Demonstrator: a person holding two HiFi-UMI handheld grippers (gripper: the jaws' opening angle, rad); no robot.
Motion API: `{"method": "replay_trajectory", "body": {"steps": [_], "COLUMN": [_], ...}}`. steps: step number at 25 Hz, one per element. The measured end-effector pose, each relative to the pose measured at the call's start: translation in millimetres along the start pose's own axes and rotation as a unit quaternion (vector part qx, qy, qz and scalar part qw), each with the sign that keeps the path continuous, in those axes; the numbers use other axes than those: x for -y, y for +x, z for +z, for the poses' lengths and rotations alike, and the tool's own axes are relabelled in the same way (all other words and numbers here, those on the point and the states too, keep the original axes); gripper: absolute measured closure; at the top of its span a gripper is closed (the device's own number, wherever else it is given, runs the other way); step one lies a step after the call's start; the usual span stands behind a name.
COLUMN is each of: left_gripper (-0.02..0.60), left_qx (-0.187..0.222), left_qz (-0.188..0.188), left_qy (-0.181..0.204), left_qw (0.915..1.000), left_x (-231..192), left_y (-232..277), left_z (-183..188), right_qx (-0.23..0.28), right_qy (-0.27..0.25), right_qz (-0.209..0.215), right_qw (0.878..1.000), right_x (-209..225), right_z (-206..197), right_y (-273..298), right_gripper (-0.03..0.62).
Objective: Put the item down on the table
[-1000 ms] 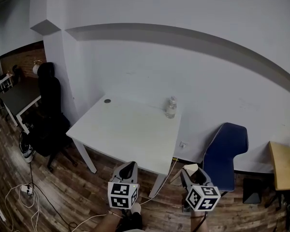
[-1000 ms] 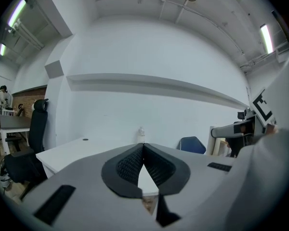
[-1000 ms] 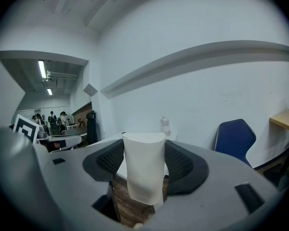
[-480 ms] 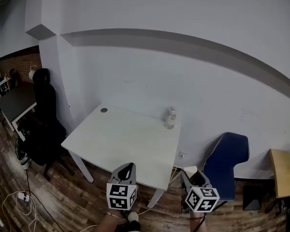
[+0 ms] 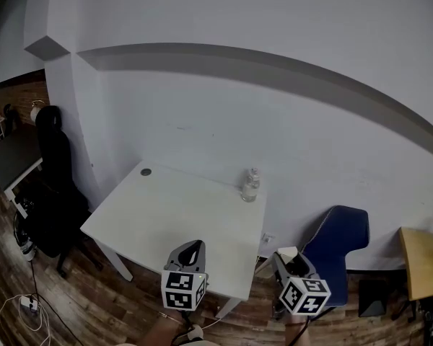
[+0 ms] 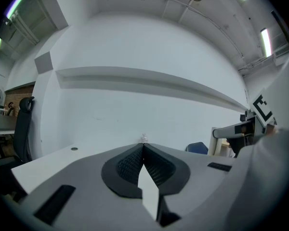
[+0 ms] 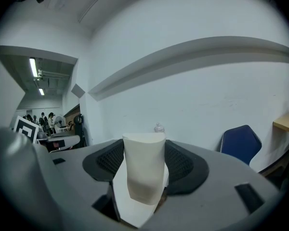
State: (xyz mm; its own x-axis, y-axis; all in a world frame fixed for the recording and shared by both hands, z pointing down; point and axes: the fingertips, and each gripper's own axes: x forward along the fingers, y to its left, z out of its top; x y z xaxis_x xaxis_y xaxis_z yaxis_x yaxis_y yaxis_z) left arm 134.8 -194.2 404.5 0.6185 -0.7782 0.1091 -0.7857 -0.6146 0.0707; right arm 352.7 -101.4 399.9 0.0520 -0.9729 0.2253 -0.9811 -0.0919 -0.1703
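Note:
My right gripper [image 5: 287, 256] is shut on a cream paper cup [image 7: 143, 170], squeezed flat between the jaws; in the head view the cup [image 5: 284, 251] shows just past the table's near right corner. My left gripper [image 5: 193, 249] is shut with nothing in it, its jaws touching [image 6: 143, 150], and it hovers over the near edge of the white table [image 5: 166, 215]. A clear plastic bottle [image 5: 250, 185] stands upright at the table's far right; it is also visible as the bottle [image 7: 158, 128] past the cup.
A small dark disc [image 5: 146, 171] lies at the table's far left corner. A blue chair [image 5: 335, 240] stands right of the table, a wooden stool [image 5: 417, 262] further right. A black office chair [image 5: 52, 186] and cables [image 5: 25, 305] are at left. The wall is right behind the table.
The view has moved closer to the table and tilted up. Both grippers stay low in the picture, the right one still shut on the cup.

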Motion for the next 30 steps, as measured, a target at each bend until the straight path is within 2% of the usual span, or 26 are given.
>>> {"method": "replay_trajectory", "body": {"steps": [6, 21, 30], "left_gripper": [0.565, 0.565, 0.565], "left_qx": [0.006, -0.003, -0.025], "left_qz": [-0.006, -0.009, 0.021], "left_qy": [-0.014, -0.020, -0.044], "left_qw": [0.9999, 0.9998, 0.9985], "left_x": [-21, -67, -102], "left_y": [32, 92, 101], "left_z": [9, 7, -17], "right_qx": [-0.006, -0.018, -0.052], "right_qy": [-0.013, -0.009, -0.017], "right_qz": [-0.007, -0.014, 0.007], "right_qw": [1.000, 1.000, 0.998], "right_x": [-1, -2, -19], "right_z": [12, 24, 11], "right_y": [28, 99, 136], "right_gripper": [0.307, 0.307, 0.307]}}
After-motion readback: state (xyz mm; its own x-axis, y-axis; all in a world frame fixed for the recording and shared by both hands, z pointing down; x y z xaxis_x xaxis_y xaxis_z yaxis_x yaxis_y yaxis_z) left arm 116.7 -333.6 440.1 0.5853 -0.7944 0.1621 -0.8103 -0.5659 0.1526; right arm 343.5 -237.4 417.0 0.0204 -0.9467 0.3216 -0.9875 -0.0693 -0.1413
